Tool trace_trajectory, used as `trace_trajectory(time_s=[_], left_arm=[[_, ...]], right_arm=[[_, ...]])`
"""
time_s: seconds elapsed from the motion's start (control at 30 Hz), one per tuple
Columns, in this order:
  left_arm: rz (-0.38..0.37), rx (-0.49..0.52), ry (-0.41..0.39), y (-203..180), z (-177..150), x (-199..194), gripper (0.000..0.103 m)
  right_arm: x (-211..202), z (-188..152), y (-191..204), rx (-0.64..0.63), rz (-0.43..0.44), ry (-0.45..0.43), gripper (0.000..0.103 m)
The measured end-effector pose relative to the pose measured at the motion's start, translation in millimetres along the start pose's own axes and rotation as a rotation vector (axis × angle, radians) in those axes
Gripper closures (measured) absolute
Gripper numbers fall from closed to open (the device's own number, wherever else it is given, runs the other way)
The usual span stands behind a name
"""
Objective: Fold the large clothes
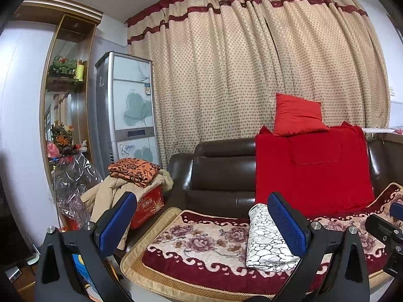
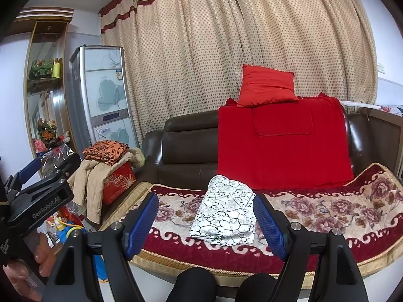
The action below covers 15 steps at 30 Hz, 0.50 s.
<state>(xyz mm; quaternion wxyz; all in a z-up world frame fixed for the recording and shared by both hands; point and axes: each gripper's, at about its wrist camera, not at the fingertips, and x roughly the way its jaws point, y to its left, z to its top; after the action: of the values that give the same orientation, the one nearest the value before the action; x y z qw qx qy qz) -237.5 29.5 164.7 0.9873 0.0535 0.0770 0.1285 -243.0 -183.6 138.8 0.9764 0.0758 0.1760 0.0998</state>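
A folded white cloth with a black crackle print lies on the floral sofa cover. In the right wrist view it rests just beyond my right gripper, which is open, its blue pads clear of the fabric. My left gripper is open too, with nothing between its pads. In the left wrist view the folded cloth lies partly behind that gripper's right finger. The left gripper shows at the left edge of the right wrist view, held by a hand.
A red blanket and a red pillow sit on the back of the brown leather sofa. Left of the sofa, a red box carries a beige jacket and a folded orange patterned cloth. A person's knees are at the bottom edge.
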Motion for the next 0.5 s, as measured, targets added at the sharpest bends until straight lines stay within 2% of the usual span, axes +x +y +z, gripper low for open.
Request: trace_trajectory(time_s=[0.5], left_arm=[[0.024, -0.008, 0.047, -4, -4, 37, 0.0]], right_arm=[[38, 11, -6, 0.015, -0.002, 0.039, 0.023]])
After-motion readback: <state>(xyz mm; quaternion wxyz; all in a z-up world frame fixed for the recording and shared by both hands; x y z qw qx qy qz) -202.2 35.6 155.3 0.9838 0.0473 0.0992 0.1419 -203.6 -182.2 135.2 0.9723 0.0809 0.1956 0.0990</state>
